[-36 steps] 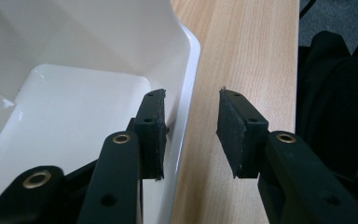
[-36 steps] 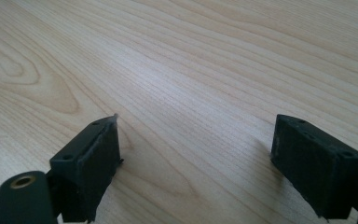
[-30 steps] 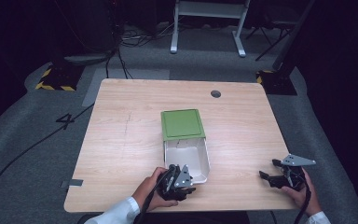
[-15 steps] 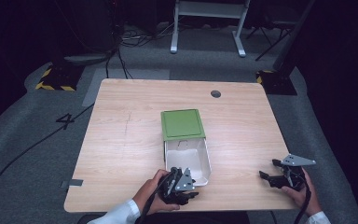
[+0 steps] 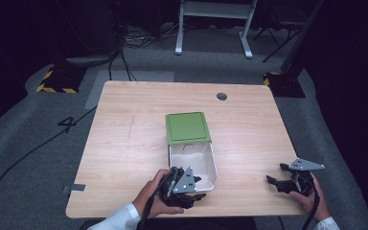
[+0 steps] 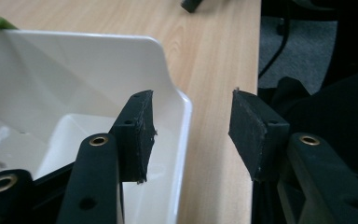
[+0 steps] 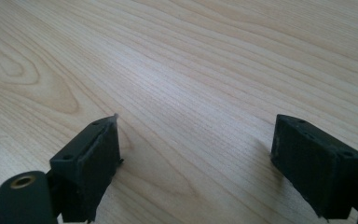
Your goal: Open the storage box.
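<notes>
A white open box (image 5: 194,163) lies near the table's front edge, its green lid (image 5: 187,127) flat on the table just behind it. My left gripper (image 5: 195,188) is open at the box's front corner. In the left gripper view one jaw sits inside the white box (image 6: 65,84) and the other outside over the table's edge, with the box's wall between them and my left gripper (image 6: 191,135) not closed on it. My right gripper (image 5: 275,175) rests open on bare wood at the front right, and its own view has my right gripper (image 7: 196,158) with nothing between the jaws.
The wooden table (image 5: 124,139) has a round cable hole (image 5: 222,96) at the back right. Cables and a white stand's legs (image 5: 213,28) lie on the grey floor beyond. The table's front edge is right beside the left gripper.
My left gripper has shifted a little to the right along the front edge, onto the box's front corner. The right gripper has stayed put.
</notes>
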